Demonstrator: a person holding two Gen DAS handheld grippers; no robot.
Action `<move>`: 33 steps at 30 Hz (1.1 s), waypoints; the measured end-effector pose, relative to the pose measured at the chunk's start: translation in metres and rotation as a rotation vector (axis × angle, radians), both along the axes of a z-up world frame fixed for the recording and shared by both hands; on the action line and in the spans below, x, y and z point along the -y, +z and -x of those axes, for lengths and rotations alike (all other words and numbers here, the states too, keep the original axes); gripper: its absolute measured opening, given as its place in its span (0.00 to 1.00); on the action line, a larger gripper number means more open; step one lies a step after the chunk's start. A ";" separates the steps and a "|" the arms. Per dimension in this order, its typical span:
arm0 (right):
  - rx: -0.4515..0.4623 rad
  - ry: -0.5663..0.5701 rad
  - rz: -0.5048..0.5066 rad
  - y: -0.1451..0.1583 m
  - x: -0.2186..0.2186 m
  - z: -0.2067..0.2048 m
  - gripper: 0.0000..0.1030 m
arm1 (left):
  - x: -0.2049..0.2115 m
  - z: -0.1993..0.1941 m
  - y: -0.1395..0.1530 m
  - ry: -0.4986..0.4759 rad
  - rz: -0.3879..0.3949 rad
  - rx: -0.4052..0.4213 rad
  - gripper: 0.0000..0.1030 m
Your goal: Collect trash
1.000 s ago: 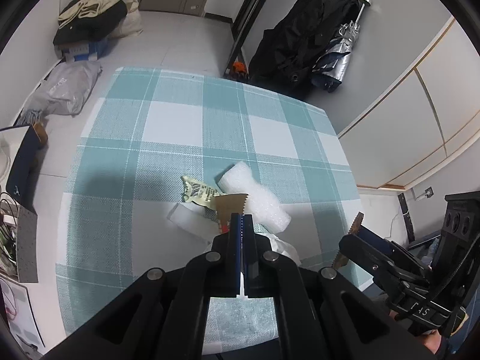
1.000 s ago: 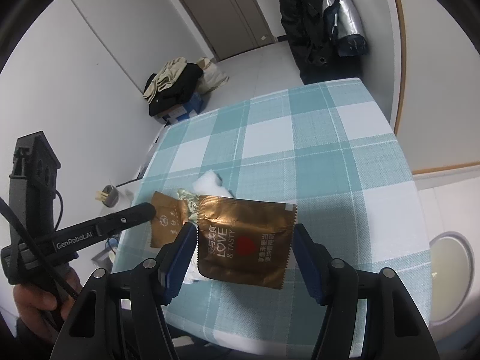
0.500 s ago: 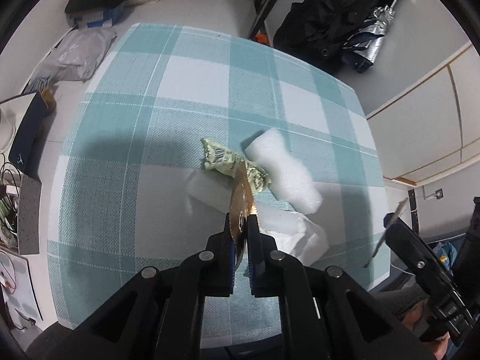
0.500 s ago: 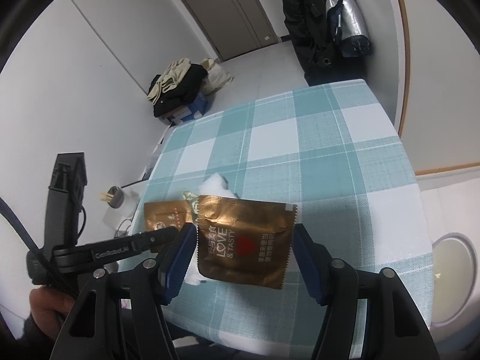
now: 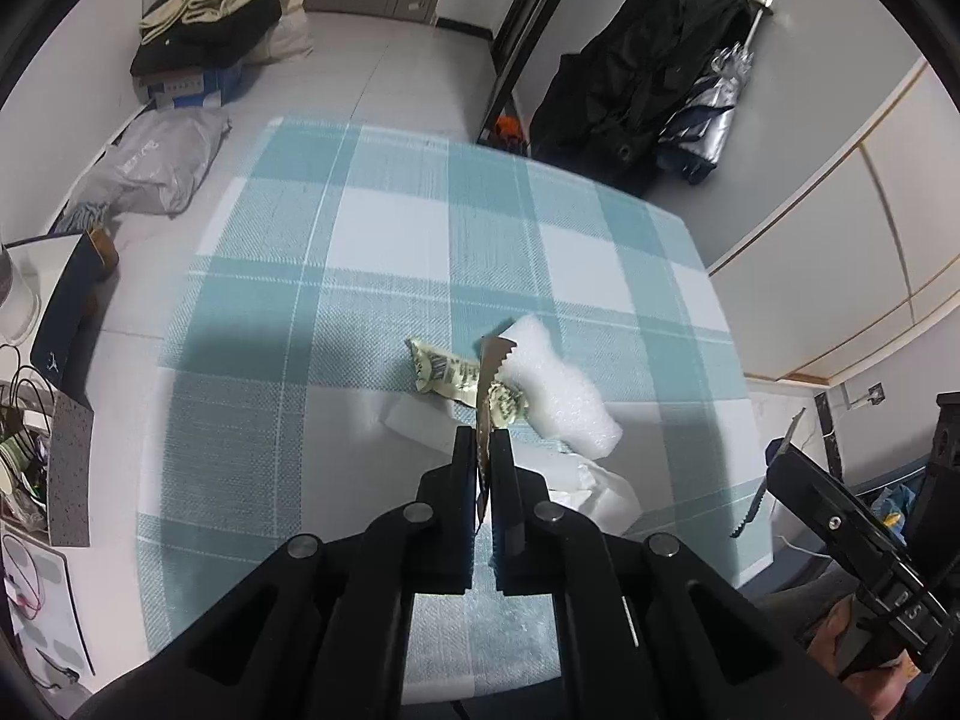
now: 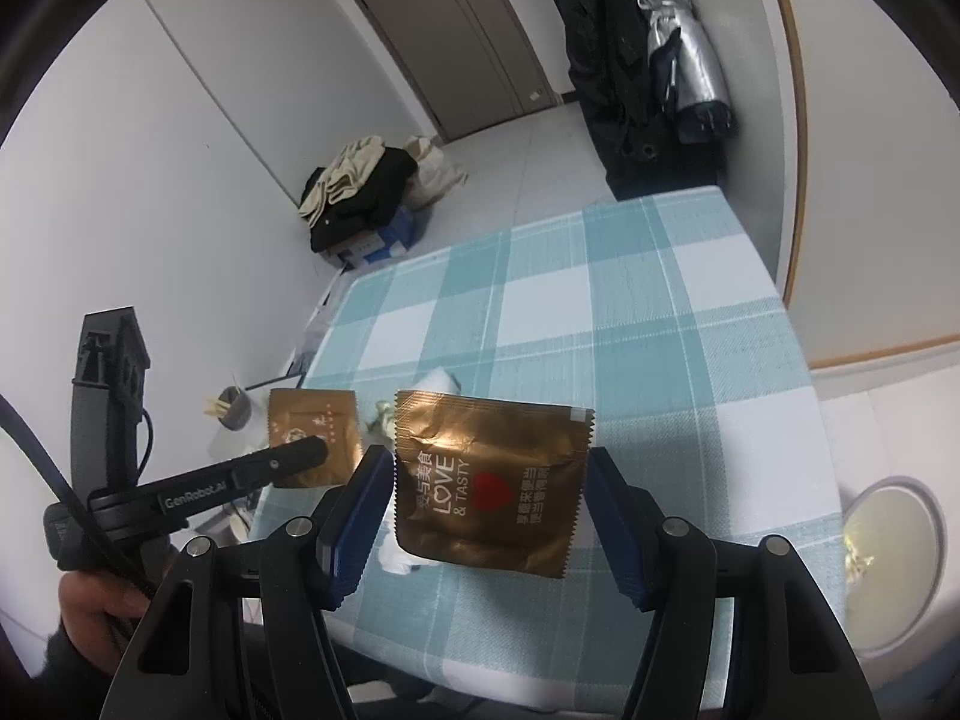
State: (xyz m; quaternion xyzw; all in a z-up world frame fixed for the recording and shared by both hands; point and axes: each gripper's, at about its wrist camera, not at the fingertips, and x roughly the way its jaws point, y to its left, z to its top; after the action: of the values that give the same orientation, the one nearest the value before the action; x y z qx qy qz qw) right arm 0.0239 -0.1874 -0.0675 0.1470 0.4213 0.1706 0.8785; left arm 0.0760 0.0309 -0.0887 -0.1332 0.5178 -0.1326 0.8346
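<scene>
Since a second ago the small gold packet (image 5: 487, 372) has turned edge-on in my left gripper (image 5: 485, 456); otherwise both hands sit about where they were.

Left jaws pinched flat on that small packet, its toothed top edge standing over the green wrapper (image 5: 456, 373).

Right gripper (image 6: 489, 516): jaws set mid-wide, pads pressing the two side edges of the big gold packet (image 6: 489, 483), held off the checked tablecloth (image 6: 630, 324).

Collecting step, as I read it: two pieces lifted, none binned.

On the tablecloth near its front edge lie the green wrapper, a white foam piece (image 5: 558, 390) touching it, and crumpled tissue (image 5: 600, 480) nearer me.

Next move calls for a bin; none identified for certain.
</scene>
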 end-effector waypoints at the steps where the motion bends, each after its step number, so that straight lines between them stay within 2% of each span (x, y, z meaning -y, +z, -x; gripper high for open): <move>1: 0.006 -0.001 0.001 0.002 0.000 0.001 0.63 | 0.000 0.002 0.004 -0.004 0.002 0.012 0.00; 7: 0.047 0.000 0.014 0.020 0.004 0.016 0.63 | 0.005 0.010 0.017 -0.022 -0.016 0.054 0.00; 14: 0.125 0.001 0.018 0.060 0.013 0.033 0.63 | 0.018 0.026 0.051 -0.054 -0.046 0.150 0.00; 19: 0.192 0.009 0.036 0.089 0.024 0.052 0.63 | 0.033 0.040 0.075 -0.075 -0.034 0.210 0.00; 28: 0.270 -0.093 0.009 0.127 0.087 0.088 0.63 | 0.080 0.059 0.115 -0.160 -0.001 0.315 0.00; 33: 0.299 -0.167 0.046 0.138 0.129 0.104 0.63 | 0.119 0.064 0.128 -0.242 0.017 0.352 0.00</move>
State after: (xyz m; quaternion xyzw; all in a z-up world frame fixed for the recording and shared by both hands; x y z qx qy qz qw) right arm -0.0798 -0.3167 0.0705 0.1342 0.2759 0.1073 0.9457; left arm 0.0123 -0.0880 0.0396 -0.0519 0.3752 -0.2577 0.8889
